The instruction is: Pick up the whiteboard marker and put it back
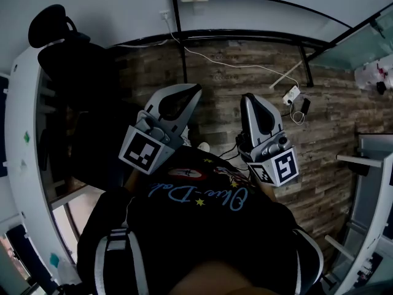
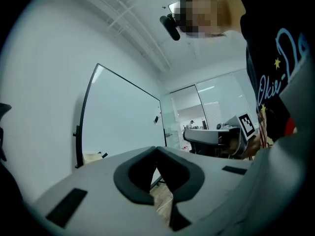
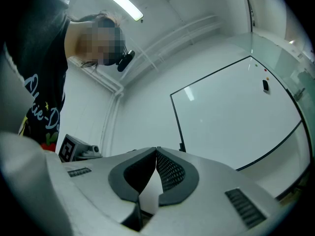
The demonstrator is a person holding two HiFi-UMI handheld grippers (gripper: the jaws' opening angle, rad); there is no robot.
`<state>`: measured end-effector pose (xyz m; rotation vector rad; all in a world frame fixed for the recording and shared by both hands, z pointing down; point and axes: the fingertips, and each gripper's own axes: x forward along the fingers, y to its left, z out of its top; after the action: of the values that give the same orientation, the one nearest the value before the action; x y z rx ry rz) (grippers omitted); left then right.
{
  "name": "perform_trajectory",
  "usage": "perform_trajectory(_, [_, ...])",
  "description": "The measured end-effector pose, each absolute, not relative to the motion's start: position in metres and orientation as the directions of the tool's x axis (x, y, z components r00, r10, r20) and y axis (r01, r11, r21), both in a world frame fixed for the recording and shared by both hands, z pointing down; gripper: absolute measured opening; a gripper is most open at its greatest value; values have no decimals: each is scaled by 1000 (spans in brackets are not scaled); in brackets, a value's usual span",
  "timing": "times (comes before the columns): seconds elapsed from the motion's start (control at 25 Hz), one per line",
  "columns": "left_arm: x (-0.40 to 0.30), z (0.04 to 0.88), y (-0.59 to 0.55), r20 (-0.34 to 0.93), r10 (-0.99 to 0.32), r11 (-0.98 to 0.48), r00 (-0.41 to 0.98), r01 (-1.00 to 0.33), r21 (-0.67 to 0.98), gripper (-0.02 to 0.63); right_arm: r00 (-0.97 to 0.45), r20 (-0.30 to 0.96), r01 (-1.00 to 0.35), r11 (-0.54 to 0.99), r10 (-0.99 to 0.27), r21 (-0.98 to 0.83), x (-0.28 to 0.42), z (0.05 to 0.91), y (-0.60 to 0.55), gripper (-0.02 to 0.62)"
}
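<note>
Stance: the person is standing over a wood-plank floor [image 1: 258, 85], holding both grippers out in front of the chest and pointing them toward the whiteboard [image 3: 236, 117].
Left gripper [image 2: 156, 150]: its jaws are sitting clenched tip to tip, gripping nothing; only floor is showing through the gap below the tips.
Right gripper [image 3: 156, 152]: its jaws are likewise pressing together on nothing, with the board's face lying beyond them.
Whiteboard marker: it is not showing clearly in any view. A small dark item [image 3: 266, 85] is sitting on the board face and a pale ledge [image 2: 92, 156] is jutting out at the board's lower corner; whether either one is carrying the marker is too small to tell.
Step in hand: judging by the empty jaws, the pick-up is not yet happening; the person appears to be lining up on the board or searching it.
Next move: it is calling for finding the marker first, then parting one pair of jaws, bringing them around the barrel and closing squarely so it is not rolling out.
Surroundings: a dark office chair [image 1: 58, 39] is standing well off to the left.
</note>
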<state>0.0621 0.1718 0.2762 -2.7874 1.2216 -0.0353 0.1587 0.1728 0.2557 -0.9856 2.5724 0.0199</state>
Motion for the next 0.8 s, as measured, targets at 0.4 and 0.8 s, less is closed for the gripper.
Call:
perform_trajectory(0.4, [57, 281, 131, -57, -719, -691, 692, -722, -44, -3, -661, -334, -684, 723, -672, -99, 161, 256, 144, 38])
perform_trajectory(0.8, [42, 277, 86, -78, -685, -726, 724, -688, -13, -3, -662, -325, -691, 718, -676, -84, 140, 251, 104, 40])
